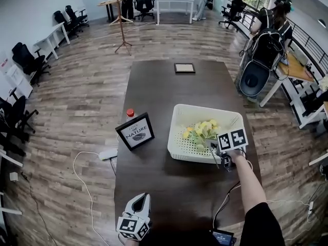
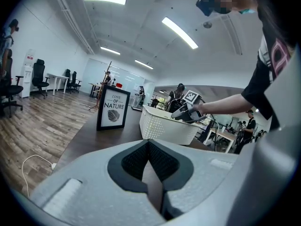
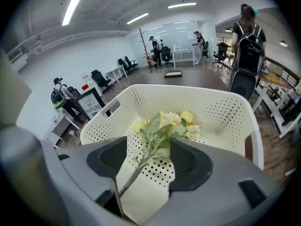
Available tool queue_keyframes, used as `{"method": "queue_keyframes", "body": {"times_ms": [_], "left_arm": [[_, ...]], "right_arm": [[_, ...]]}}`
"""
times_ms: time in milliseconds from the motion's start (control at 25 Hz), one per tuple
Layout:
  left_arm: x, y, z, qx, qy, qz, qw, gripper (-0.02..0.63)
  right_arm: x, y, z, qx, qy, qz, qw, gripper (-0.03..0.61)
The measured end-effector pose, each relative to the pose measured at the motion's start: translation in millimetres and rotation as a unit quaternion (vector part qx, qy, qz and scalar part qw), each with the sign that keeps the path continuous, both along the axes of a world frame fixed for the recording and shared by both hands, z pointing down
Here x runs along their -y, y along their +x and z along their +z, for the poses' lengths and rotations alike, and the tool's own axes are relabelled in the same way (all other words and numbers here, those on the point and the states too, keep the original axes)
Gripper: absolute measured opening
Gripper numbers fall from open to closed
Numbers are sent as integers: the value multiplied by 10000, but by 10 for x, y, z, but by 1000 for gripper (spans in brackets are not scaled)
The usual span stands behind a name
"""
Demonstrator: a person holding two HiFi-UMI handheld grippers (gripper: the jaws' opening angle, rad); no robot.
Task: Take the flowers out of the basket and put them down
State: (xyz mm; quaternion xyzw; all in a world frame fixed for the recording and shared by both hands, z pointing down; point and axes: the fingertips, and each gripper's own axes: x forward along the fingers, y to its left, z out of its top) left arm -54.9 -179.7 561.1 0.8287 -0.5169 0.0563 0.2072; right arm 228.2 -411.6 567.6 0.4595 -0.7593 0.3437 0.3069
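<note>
**Flowers in basket, right jaws loose around the stem**

Flowers point(image 1: 202, 129), yellow with pale green leaves, lie inside the white perforated basket point(image 1: 177, 114), which sits on the dark table point(image 1: 169, 86) toward its right side. The blooms rest near the middle of the basket floor and the stem runs back toward the near right rim.

The right gripper point(image 1: 212, 148) reaches over that near rim. In the right gripper view its jaws stand well apart, and the thin stem passes up between them, closer to the left jaw. The pads do not press on it, so the bunch is not gripped and lies on the basket floor.

The left gripper point(image 1: 139, 201) hovers low at the table's near left edge, well apart from the basket. In the left gripper view its jaws meet at the tips, clenched on nothing.

A black-framed sign point(image 1: 135, 131) stands to the left of the basket, with a red-capped bottle point(image 1: 130, 113) just behind it. A small dark frame point(image 1: 184, 68) lies flat at the far end of the table.
</note>
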Motion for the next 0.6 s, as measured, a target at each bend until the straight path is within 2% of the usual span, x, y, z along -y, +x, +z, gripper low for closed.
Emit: {"method": "queue_keyframes", "body": {"times_ms": [200,320,600], "left_arm": [[55,-64,23,23,-35,-136,9999,9],[52,-117,50,52,-81,-224,9997,9],[19,-245,75,98,-139,-431,9989,9]], "right_arm": [[89,-23,227,30,-511,71,9987,321],[65,-38,390,-190,-748,-29,9970,341],[122,-32,563,-324,-1032,-4,9941,325]]}}
